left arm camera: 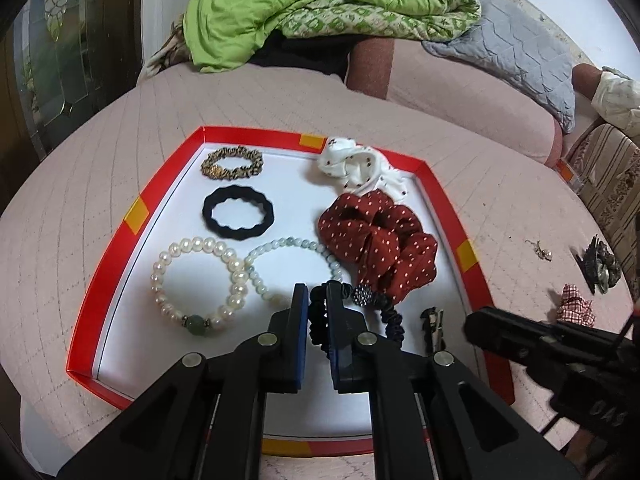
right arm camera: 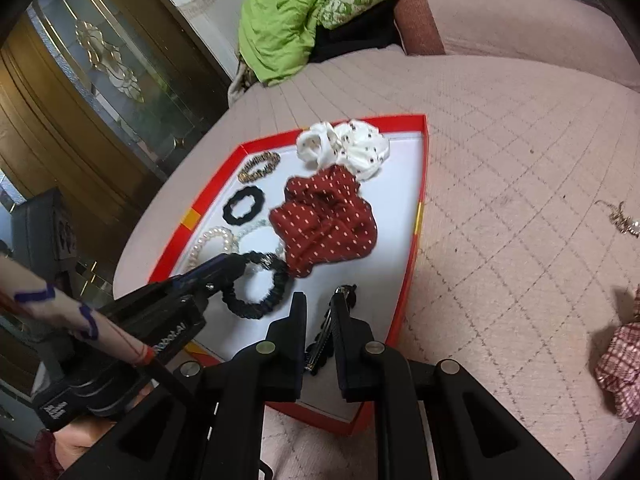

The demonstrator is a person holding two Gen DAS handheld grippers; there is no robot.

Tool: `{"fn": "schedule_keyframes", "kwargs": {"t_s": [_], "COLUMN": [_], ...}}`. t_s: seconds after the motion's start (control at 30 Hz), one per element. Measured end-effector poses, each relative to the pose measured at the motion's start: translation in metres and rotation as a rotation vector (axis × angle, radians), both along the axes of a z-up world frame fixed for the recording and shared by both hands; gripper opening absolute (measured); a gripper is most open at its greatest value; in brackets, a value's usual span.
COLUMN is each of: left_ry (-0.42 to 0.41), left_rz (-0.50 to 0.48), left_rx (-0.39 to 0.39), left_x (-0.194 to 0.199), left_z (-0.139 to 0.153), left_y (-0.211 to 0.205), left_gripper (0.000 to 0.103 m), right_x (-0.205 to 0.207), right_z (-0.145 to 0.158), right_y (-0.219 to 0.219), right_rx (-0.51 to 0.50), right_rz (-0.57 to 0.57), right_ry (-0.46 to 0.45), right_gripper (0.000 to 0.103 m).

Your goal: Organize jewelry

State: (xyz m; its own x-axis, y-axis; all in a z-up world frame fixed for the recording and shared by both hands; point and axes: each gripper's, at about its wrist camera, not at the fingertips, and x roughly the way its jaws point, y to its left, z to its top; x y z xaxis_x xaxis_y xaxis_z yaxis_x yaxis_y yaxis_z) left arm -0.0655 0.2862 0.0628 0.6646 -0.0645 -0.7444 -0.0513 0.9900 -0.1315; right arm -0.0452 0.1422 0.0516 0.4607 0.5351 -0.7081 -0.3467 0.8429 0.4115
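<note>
Closest up, the left tool (left arm camera: pixel 318 300) is clamped on a dark ruffled hair tie (right arm camera: pixel 256 292) with a sparkly bead on it, low over the near end of the red tray (left arm camera: pixel 132 216). Right tool (right arm camera: pixel 320 304) is nearly shut on a dark hair clip (right arm camera: pixel 326 336), just right of that tie and also over the tray's near end. Can't tell if either piece is touching the tray floor yet.

Farther into the tray: pearl bracelet (left arm camera: pixel 196 280), pale bead bracelet (left arm camera: pixel 292 268), black wavy tie (left arm camera: pixel 239 215), gold beaded band (left arm camera: pixel 232 162), plus a red dotted scrunchie (left arm camera: pixel 376 240) and a white one (left arm camera: pixel 360 168) behind it.

Looks like the placing step to me, both pieces ready to be let go. Next move: open up and back out without dragging the tie. Off the tray's right side, a checked scrunchie (left arm camera: pixel 574 304), dark clips (left arm camera: pixel 600 268) and a small gold piece (left arm camera: pixel 540 249) sit on the bed waiting.
</note>
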Motion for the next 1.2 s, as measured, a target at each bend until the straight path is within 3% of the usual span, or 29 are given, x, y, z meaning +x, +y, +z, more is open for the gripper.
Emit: {"fn": "schedule_keyframes", "kwargs": {"t_s": [0.27, 0.4, 0.5, 0.8, 0.9, 1.0, 1.07, 1.1, 1.2], "left_ry": [-0.079, -0.112, -0.11, 0.01, 0.077, 0.126, 0.127, 0.134, 0.17], "left_rz": [-0.041, -0.107, -0.176, -0.44, -0.511, -0.555, -0.555, -0.561, -0.575], "left_rx": [0.037, 0.051, 0.059, 0.029, 0.011, -0.012, -0.004, -0.01, -0.004], "left_x": [-0.003, -0.004, -0.002, 0.038, 0.059, 0.07, 0.076, 0.083, 0.103], "left_z": [0.022, 0.037, 0.043, 0.029, 0.018, 0.006, 0.001, -0.003, -0.013], "left_y": [-0.029, -0.06, -0.089, -0.204, -0.237, -0.261, -0.271, -0.278, -0.295], "left_gripper": [0.008, 0.008, 0.009, 0.009, 0.009, 0.01, 0.033, 0.037, 0.038], "right_x": [-0.008, -0.008, -0.009, -0.021, -0.028, -0.036, -0.038, -0.041, -0.037], "right_z": [0.03, 0.047, 0.058, 0.05, 0.048, 0.048, 0.048, 0.048, 0.047], "right_y": [-0.048, -0.106, -0.164, -0.312, -0.347, -0.375, -0.389, -0.397, -0.41], "right_rx": [0.074, 0.121, 0.137, 0.127, 0.126, 0.124, 0.112, 0.112, 0.109], "right_rz": [-0.067, -0.181, -0.299, -0.688, -0.783, -0.857, -0.897, -0.911, -0.941], "right_ry": [-0.056, -0.086, -0.116, -0.123, -0.121, -0.118, -0.12, -0.121, -0.113], "right_gripper": [0.014, 0.015, 0.022, 0.026, 0.038, 0.04, 0.044, 0.047, 0.05]}}
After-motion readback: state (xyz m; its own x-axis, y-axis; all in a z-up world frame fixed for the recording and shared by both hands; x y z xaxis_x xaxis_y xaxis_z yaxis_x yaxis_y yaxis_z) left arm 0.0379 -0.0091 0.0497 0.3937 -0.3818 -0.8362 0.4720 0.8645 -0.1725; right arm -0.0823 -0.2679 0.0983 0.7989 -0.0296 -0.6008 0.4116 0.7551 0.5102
